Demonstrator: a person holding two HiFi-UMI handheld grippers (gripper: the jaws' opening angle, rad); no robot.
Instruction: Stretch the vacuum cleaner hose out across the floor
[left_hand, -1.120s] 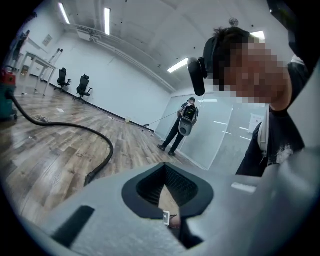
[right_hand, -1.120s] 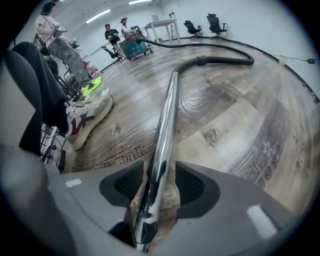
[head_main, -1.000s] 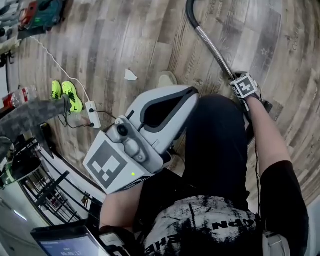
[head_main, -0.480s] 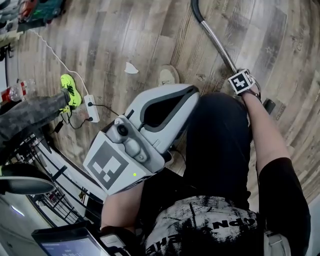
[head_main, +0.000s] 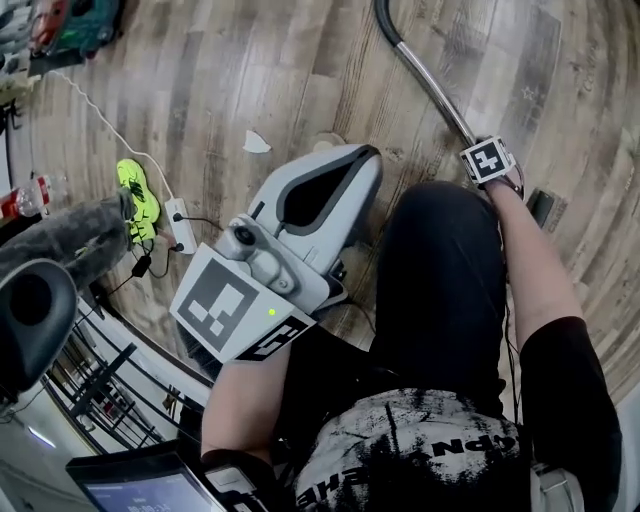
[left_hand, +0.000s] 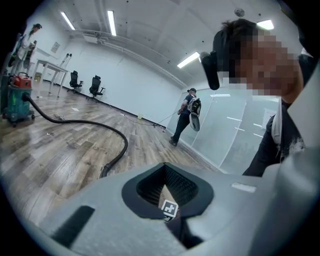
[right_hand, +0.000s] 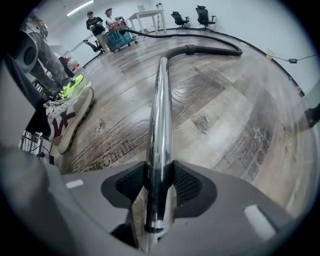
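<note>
Our right gripper (right_hand: 160, 175), jaws just closing to pinch the chrome wand (right_hand: 161, 100) low over the wooden floor (right_hand: 235, 120), seems set to drag the black hose (right_hand: 210, 49), curled toward the floor's far edge, while our left gripper (left_hand: 167, 187) hangs pressed together, empty.

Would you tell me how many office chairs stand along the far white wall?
2 office chairs: one just right of the white table, the other further right. More may be hidden.
</note>
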